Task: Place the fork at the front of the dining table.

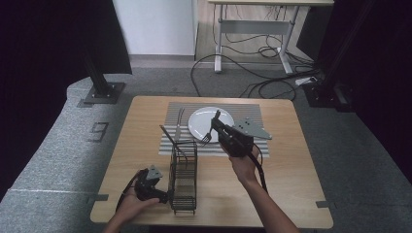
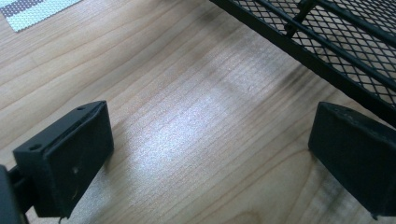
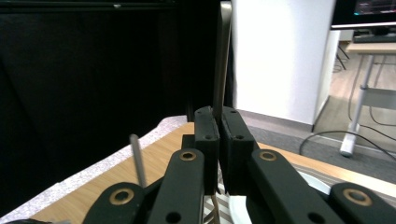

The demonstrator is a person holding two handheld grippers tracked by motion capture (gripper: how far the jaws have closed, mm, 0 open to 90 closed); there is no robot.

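The right gripper (image 1: 219, 127) hangs above the middle of the wooden worktop (image 1: 291, 165), over the near edge of the striped placemat (image 1: 255, 114). Its jaws are pressed together on the handle of a fork (image 1: 210, 132), which stands steeply with its tines down, just above the placemat at the near left rim of the white plate (image 1: 197, 121). In the right gripper view the fork's handle (image 3: 222, 56) rises straight up out of the closed jaws of that gripper (image 3: 218, 122). The plate sits on the far middle of the placemat.

To the left of the plate, more cutlery (image 1: 179, 124) lies on the placemat, reaching toward a black wire-mesh caddy (image 1: 183, 177) that stands near the front of the worktop, left of centre.

The left gripper (image 1: 163, 196) rests low at the near left of the worktop, just beside the caddy's left side. In the left gripper view its jaws stand wide apart with bare wood between them, holding nothing; the right-hand one lies close to the caddy's mesh wall (image 2: 345, 42), though I cannot tell whether they touch.
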